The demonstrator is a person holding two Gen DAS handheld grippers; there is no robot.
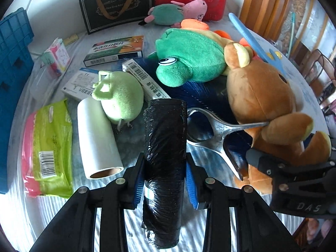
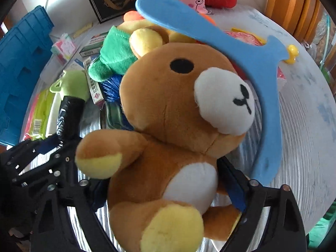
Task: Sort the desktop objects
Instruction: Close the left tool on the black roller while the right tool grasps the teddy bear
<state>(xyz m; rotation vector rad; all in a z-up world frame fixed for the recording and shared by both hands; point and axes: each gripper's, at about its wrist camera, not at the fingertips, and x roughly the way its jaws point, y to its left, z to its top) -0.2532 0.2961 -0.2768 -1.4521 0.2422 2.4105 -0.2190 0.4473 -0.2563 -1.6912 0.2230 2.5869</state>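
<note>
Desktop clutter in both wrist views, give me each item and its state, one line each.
Black bag roll: gripped in the left claw, rolled up.
Brown teddy bear: gripped at the body by the right claw.
White paper roll: lying on its side.
Green frog plush: lying in the pile.
Blue crate: standing at the table edge.
Black gift bag: upright.
</note>
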